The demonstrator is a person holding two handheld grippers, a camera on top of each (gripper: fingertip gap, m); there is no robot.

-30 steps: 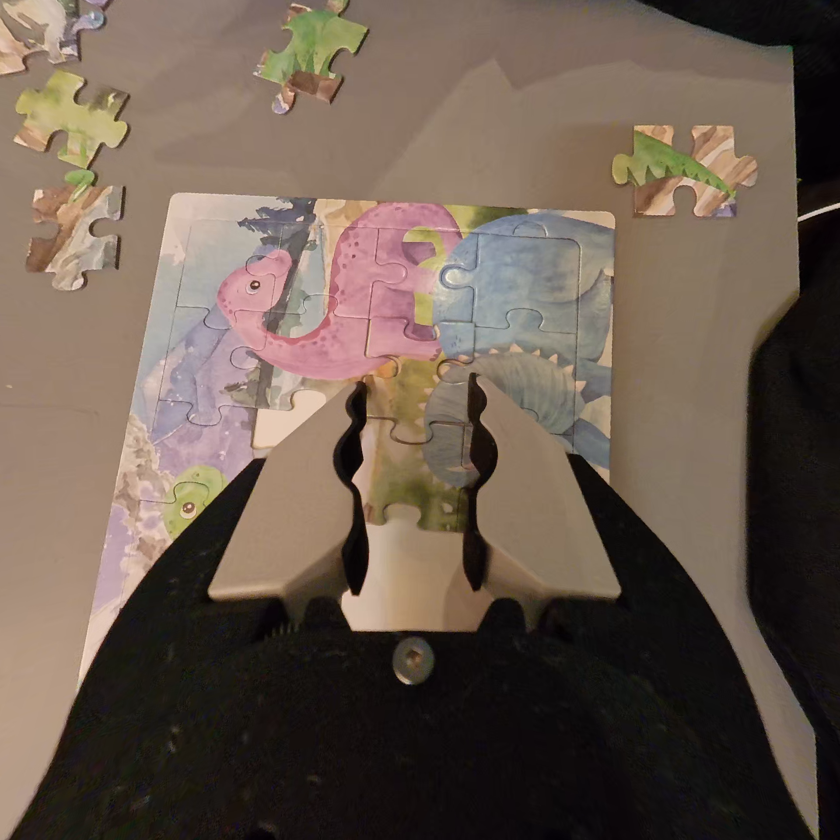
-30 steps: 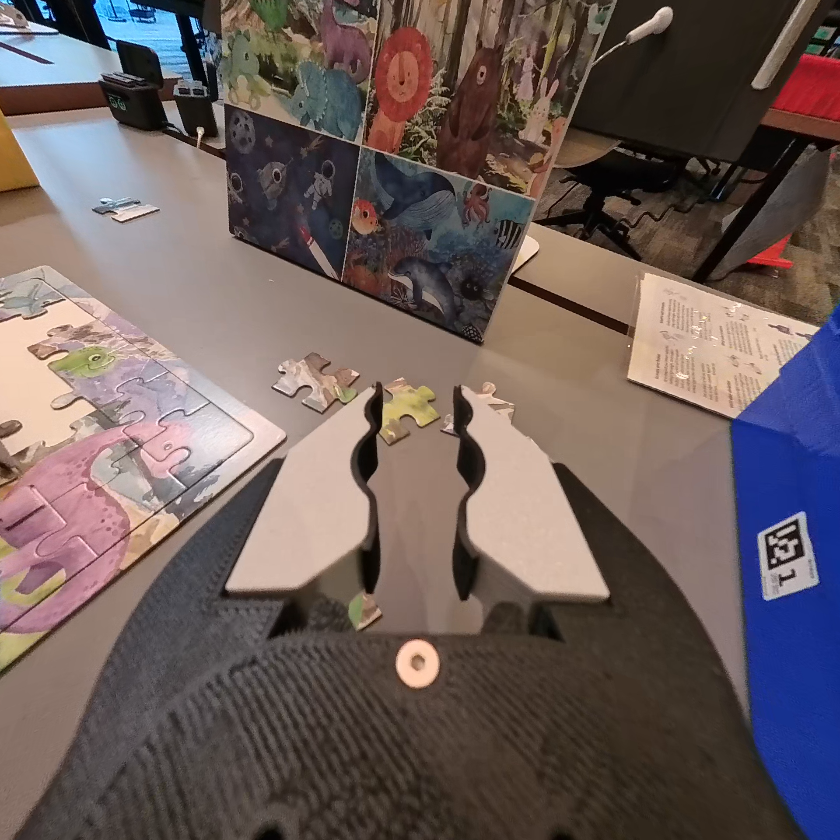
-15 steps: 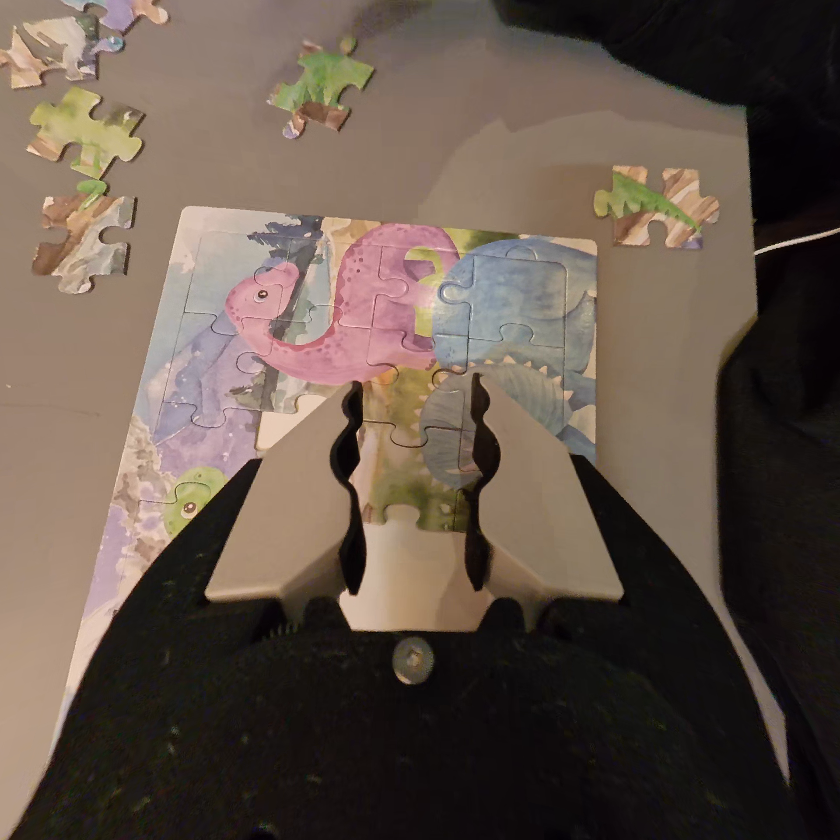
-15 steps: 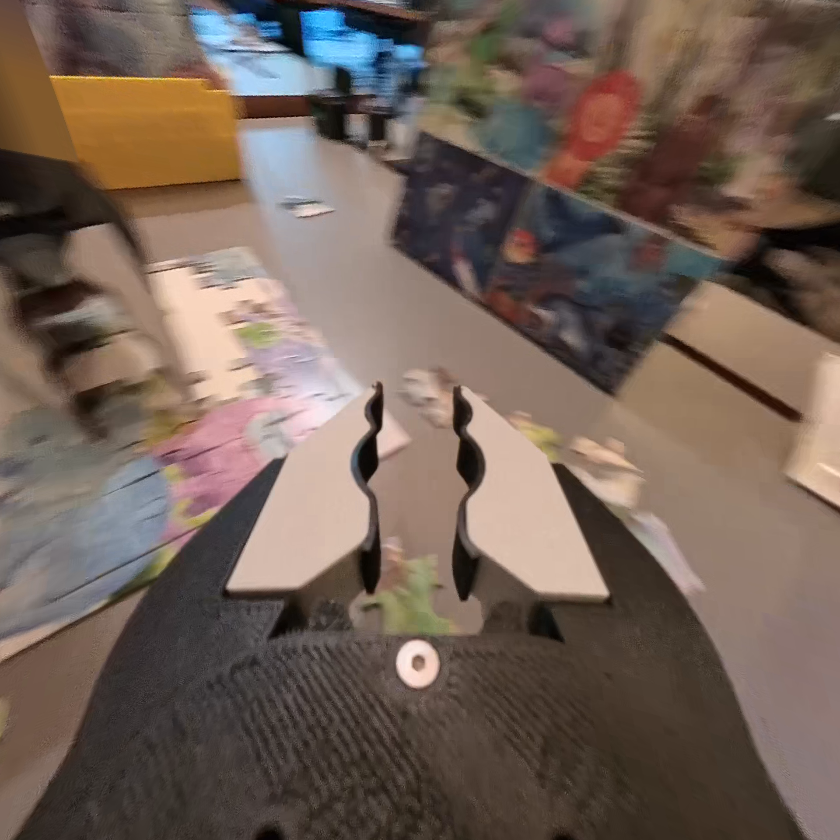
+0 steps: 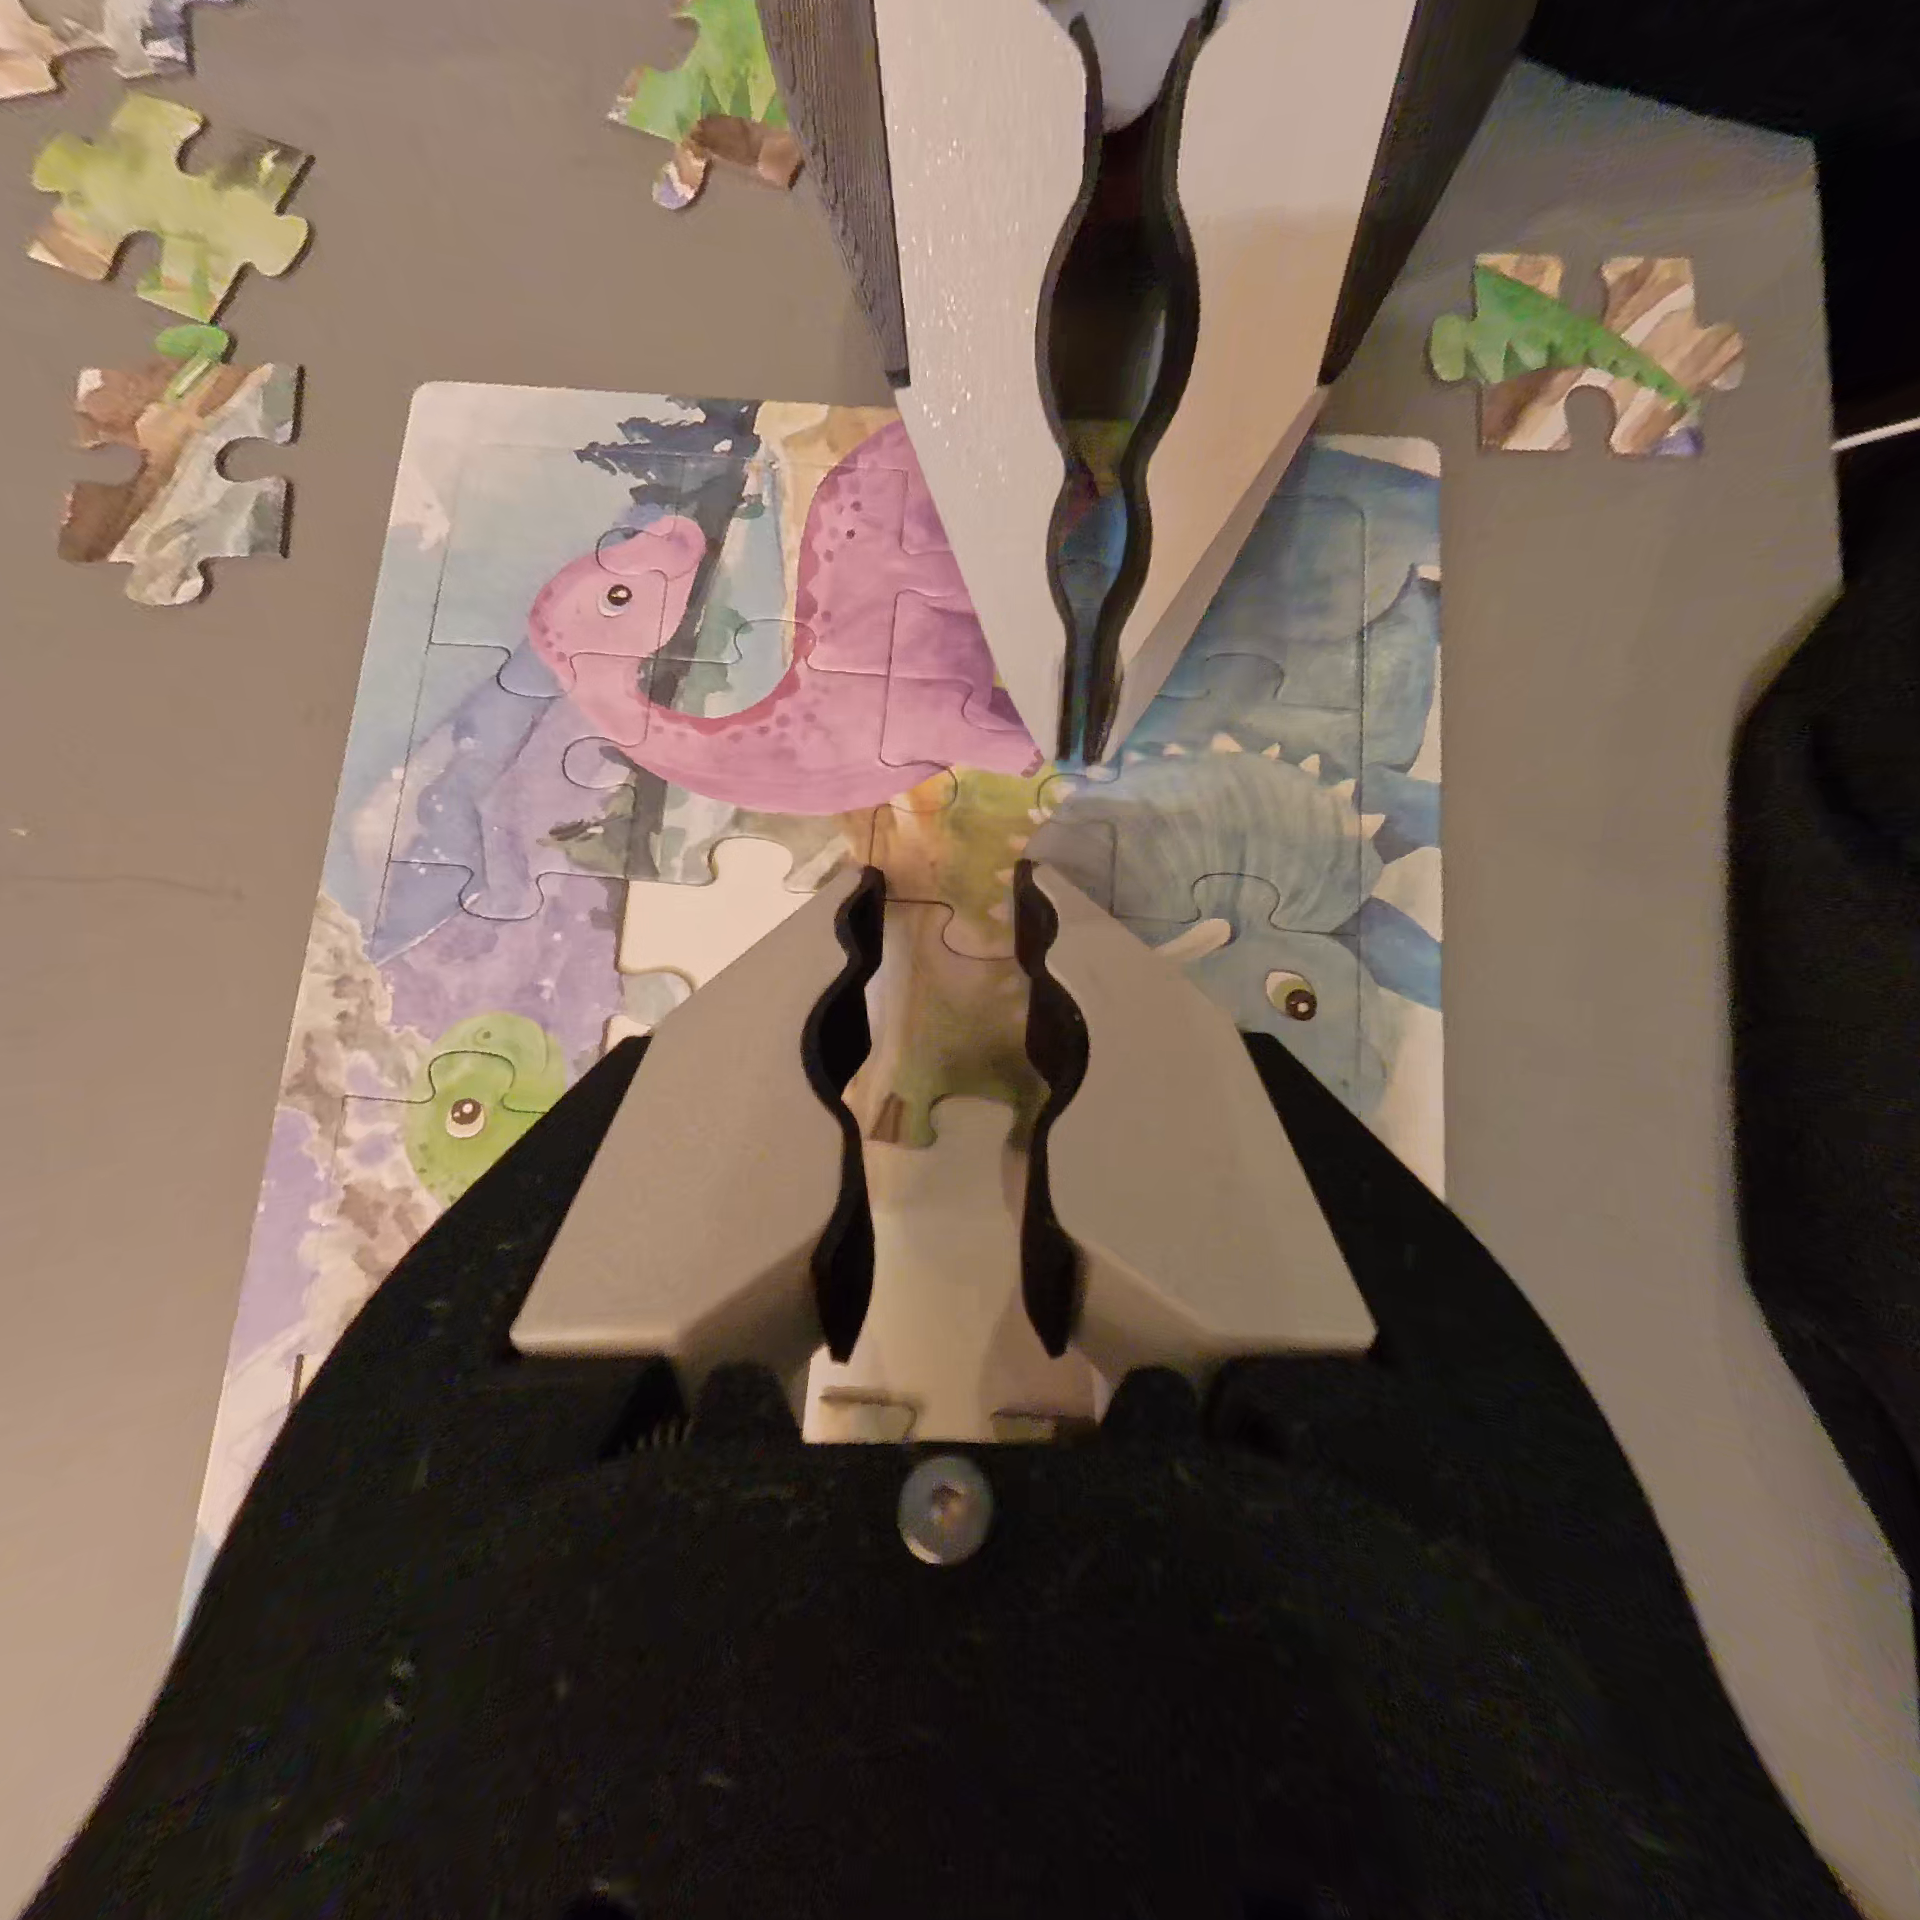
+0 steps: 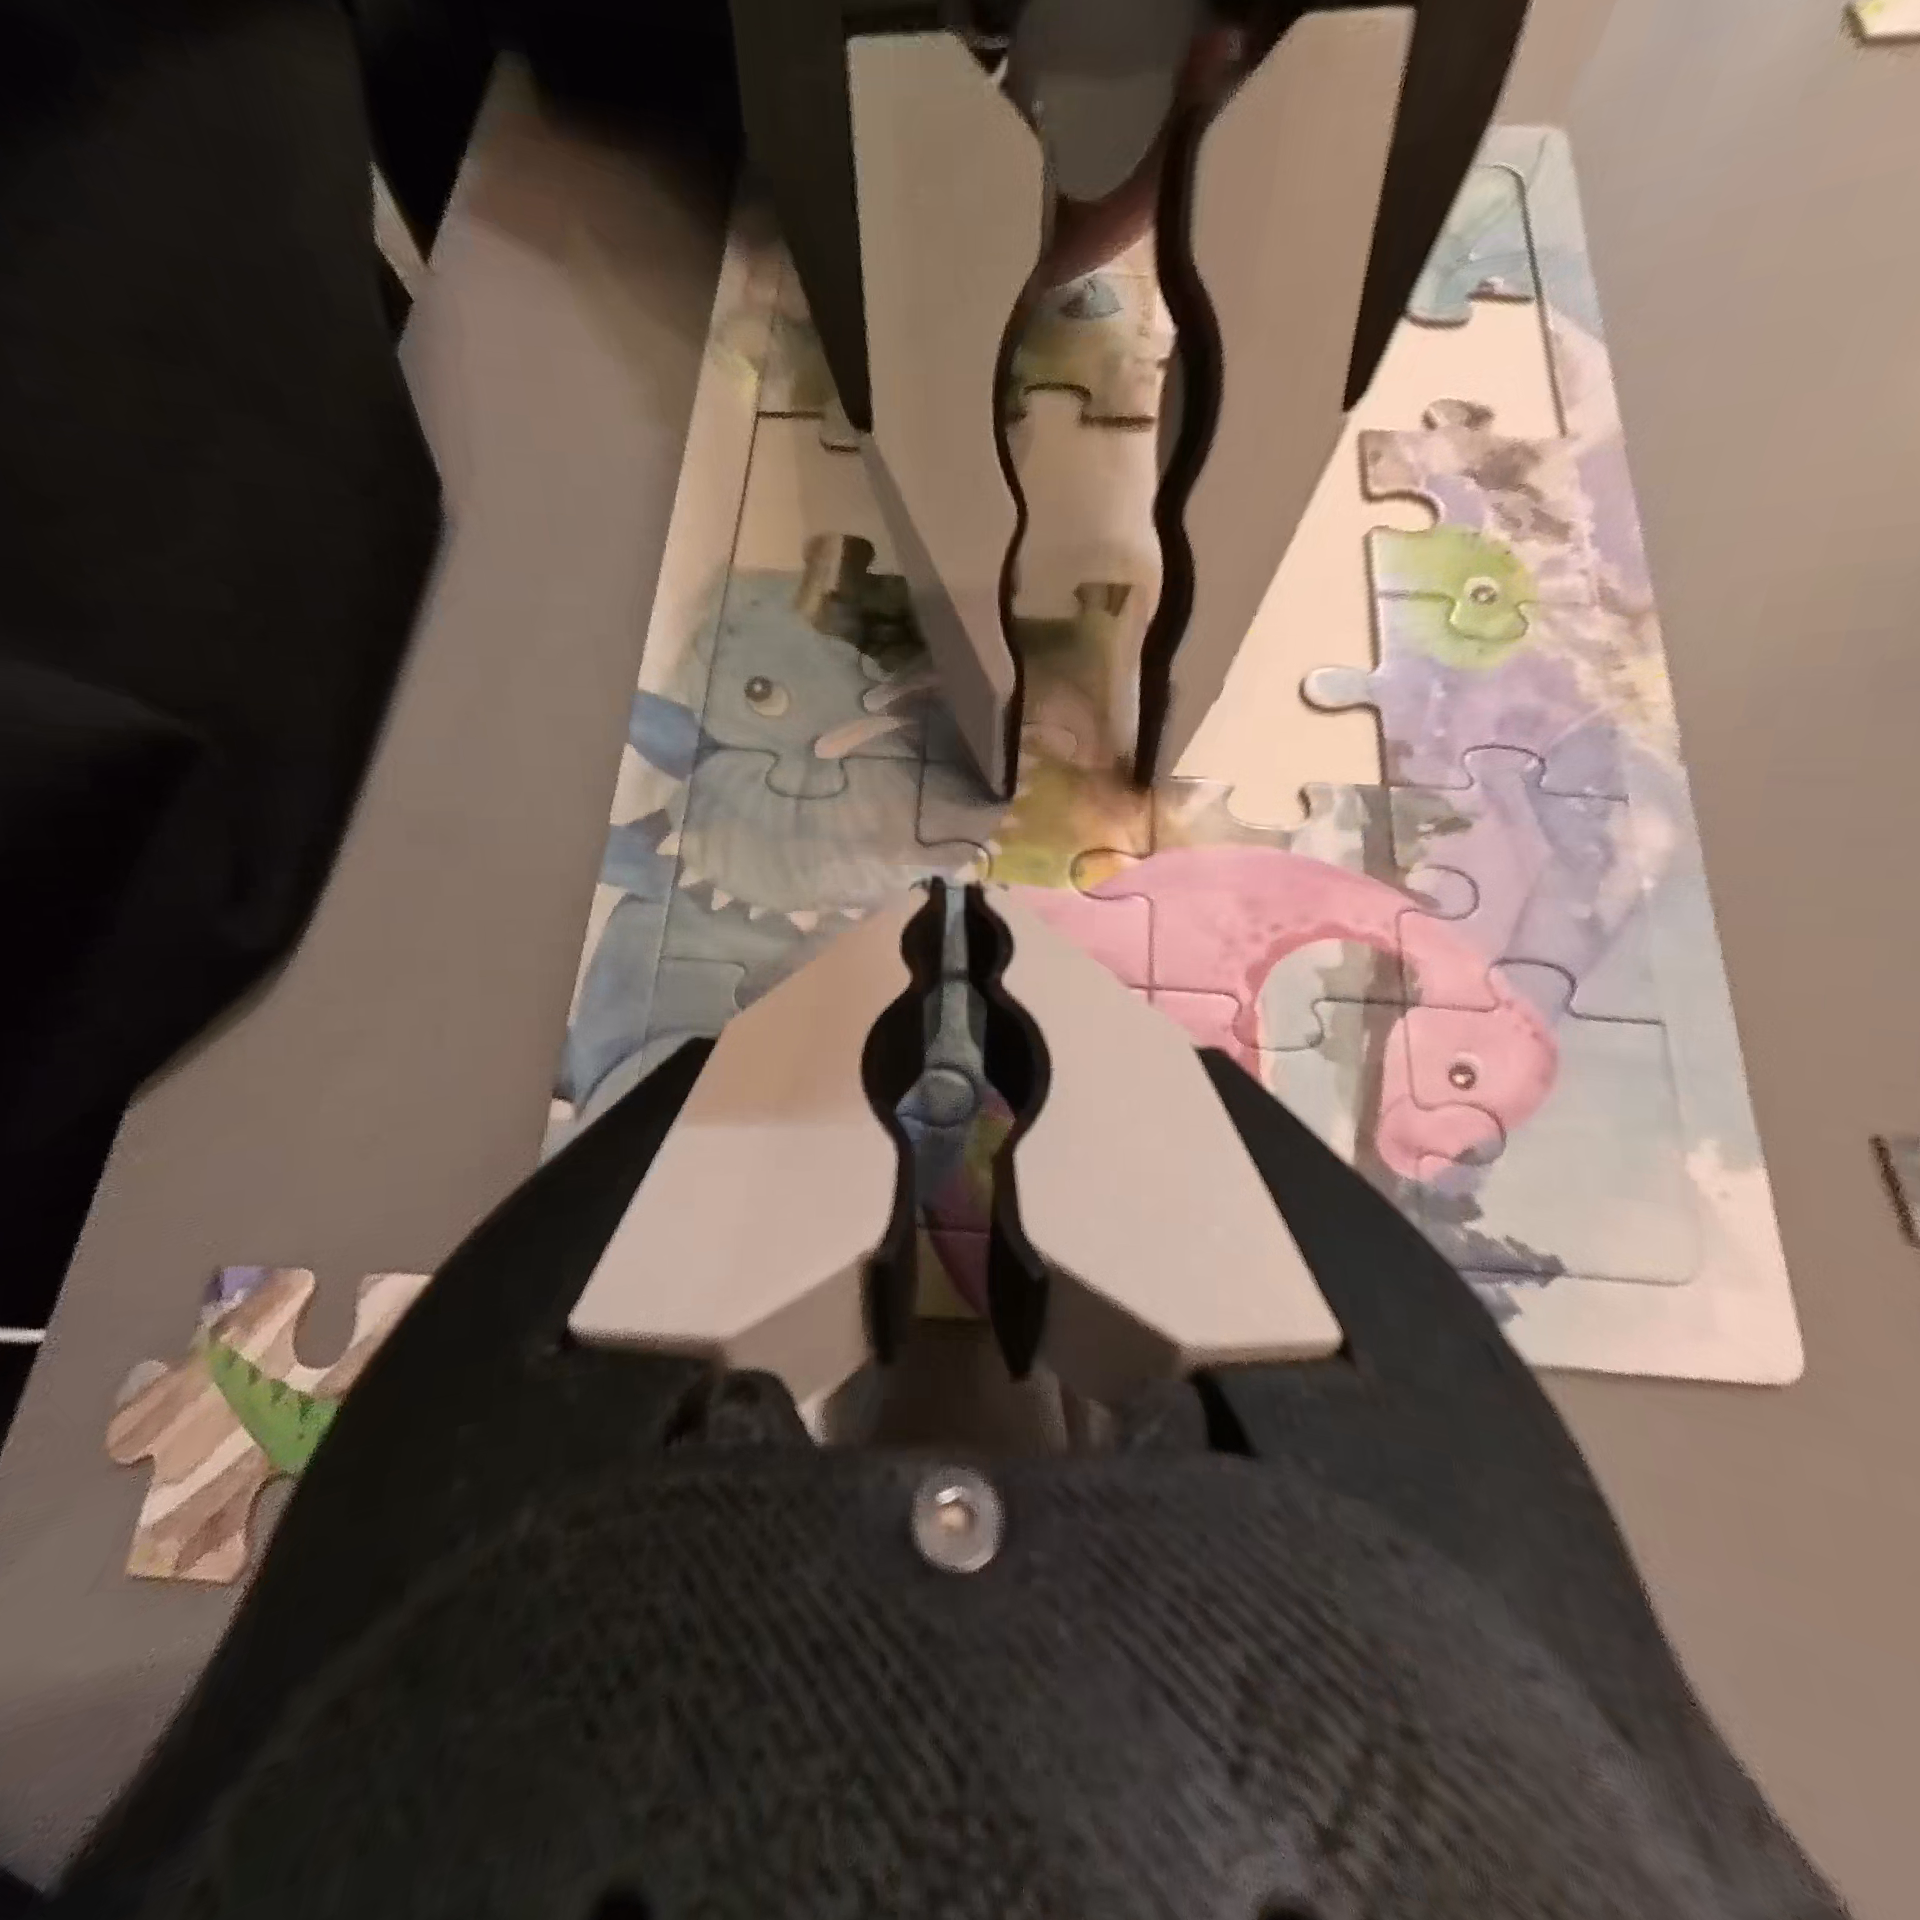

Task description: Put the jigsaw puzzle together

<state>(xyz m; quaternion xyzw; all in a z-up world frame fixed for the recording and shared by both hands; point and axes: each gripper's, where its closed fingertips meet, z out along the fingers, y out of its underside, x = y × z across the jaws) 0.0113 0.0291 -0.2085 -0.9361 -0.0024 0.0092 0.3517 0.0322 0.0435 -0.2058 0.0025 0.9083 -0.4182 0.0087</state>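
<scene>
grey table (image 5: pixel 1610 727), dinosaur puzzle (image 5: pixel 499 727) half done, 2 tools meeting above

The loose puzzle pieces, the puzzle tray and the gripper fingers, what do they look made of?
The loose puzzle pieces look like matte printed cardboard: flat, die-cut edges, watercolour print. The puzzle tray seems to be the same card, with pale bare backing showing where pieces are missing. The left gripper fingers look like matte grey plastic, possibly 3D-printed, with black wavy pads, perhaps rubber.

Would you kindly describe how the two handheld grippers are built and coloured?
Both match: the left gripper and right gripper each have two pale grey wedge-shaped fingers with wavy black inner pads, set on a textured black body with one silver screw.
</scene>
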